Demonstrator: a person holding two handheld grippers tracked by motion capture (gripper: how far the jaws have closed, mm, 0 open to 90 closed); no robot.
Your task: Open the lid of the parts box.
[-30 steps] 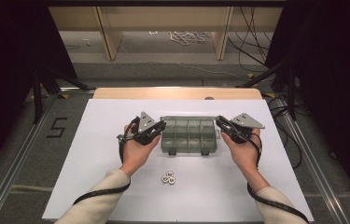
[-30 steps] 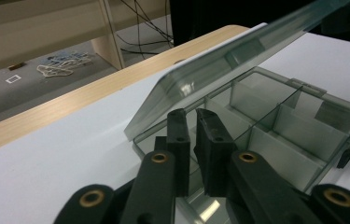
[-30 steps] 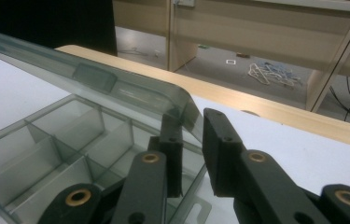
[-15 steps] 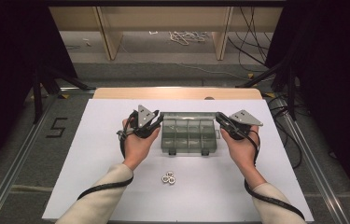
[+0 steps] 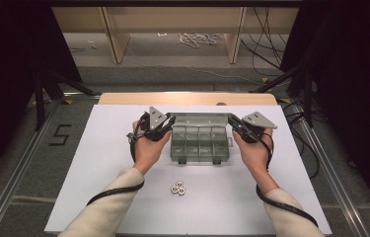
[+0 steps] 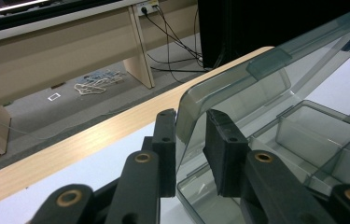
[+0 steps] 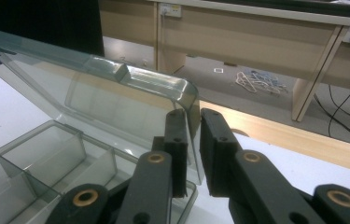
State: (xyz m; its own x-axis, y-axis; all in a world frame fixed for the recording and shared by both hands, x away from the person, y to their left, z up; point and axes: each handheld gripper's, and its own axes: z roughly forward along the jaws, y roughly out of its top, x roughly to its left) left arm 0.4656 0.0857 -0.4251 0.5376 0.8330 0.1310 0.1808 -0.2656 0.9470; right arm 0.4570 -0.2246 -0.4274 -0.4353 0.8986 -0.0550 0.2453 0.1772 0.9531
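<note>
Compartment box [image 5: 199,143], clear smoky plastic, middle of the white table [image 5: 98,163], lid [image 6: 238,88] raised about halfway on its far hinge. Risks first. My left gripper [image 6: 192,154] straddles the lid's left corner, but its jaws have just been opening and one pad stands off the plastic, so that side is loose; if I lift further the lid may slip out and drop shut. My right gripper [image 7: 192,149] pinches the lid's right corner between nearly closed jaws; pulled by that corner alone, the thin lid could twist on its hinge. The light base could also rise or skid with the lid, since nothing weighs it down. Description: shallow rectangular tray, thin upright dividers making two rows of cells, all cells seen empty; two latch tabs on the near edge, both undone; lid with rounded corners and a raised moulded tab. Small metal nuts [image 5: 178,188] lie in a cluster on the table nearer me, well apart from the box.
</note>
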